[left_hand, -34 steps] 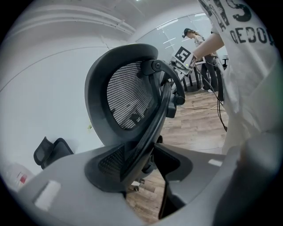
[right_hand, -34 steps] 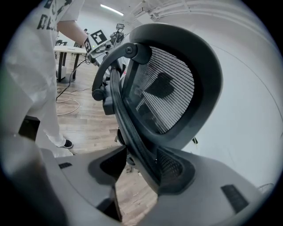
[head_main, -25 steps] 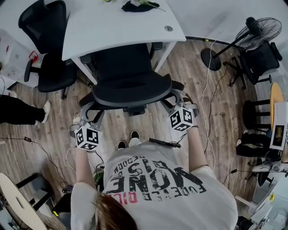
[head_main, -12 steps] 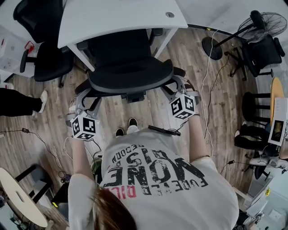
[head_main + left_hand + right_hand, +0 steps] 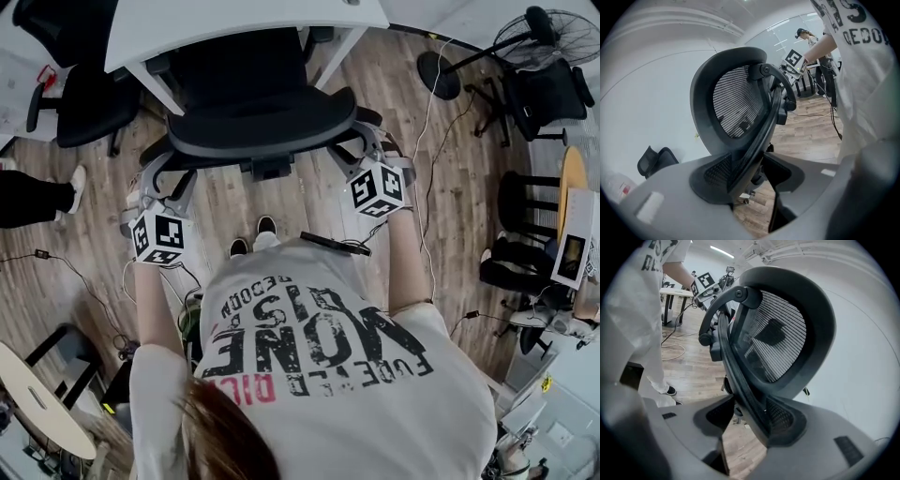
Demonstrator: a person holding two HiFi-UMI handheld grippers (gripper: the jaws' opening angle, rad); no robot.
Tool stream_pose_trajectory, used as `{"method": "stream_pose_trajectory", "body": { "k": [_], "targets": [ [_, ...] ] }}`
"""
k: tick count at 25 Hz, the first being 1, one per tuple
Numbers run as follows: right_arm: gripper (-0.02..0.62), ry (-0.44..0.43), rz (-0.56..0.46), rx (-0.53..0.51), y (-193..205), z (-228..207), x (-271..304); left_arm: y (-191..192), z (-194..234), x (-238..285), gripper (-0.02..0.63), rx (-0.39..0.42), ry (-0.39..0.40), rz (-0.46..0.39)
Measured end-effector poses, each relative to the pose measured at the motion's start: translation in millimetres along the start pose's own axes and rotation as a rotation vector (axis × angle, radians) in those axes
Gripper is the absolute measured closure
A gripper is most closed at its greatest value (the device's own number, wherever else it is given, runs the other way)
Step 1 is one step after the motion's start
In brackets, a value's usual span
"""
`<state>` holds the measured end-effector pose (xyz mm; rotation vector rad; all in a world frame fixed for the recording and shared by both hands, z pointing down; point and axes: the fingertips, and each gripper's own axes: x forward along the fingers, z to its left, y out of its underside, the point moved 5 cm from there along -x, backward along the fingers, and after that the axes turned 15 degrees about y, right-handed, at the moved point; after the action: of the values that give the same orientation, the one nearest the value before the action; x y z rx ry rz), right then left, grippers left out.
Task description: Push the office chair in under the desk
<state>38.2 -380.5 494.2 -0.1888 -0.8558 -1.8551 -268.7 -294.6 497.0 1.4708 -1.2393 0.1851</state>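
Note:
The black mesh office chair (image 5: 255, 122) stands with its seat partly beneath the white desk (image 5: 234, 23), its backrest toward me. My left gripper (image 5: 148, 199) holds the backrest's left edge, and my right gripper (image 5: 360, 155) holds its right edge. In the left gripper view the backrest frame (image 5: 757, 140) runs between the two grey jaws of the left gripper (image 5: 754, 180), which are shut on it. The right gripper view shows the same on the other side: the backrest frame (image 5: 740, 376) is clamped in the right gripper (image 5: 750, 423). The chair's base is hidden under the seat.
A second black chair (image 5: 80, 103) stands left of the desk. A person's leg and shoe (image 5: 42, 197) are at the left edge. A floor fan (image 5: 548, 37), dark stools (image 5: 530, 225) and cables (image 5: 427, 169) lie to the right. A round table (image 5: 33, 403) is at lower left.
The chair has rolled forward under the desk, with more of its seat covered by the desktop. Both grippers have moved forward with it, still on the backrest.

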Motion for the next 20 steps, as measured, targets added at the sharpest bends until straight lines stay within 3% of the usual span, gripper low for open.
{"method": "stream_pose_trajectory", "body": {
  "k": [20],
  "targets": [
    [0.394, 0.012, -0.009, 0.005, 0.9, 3.9, 0.8, 0.1, -2.6, 4.9, 0.388, -0.056, -0.005, 0.046]
  ]
}}
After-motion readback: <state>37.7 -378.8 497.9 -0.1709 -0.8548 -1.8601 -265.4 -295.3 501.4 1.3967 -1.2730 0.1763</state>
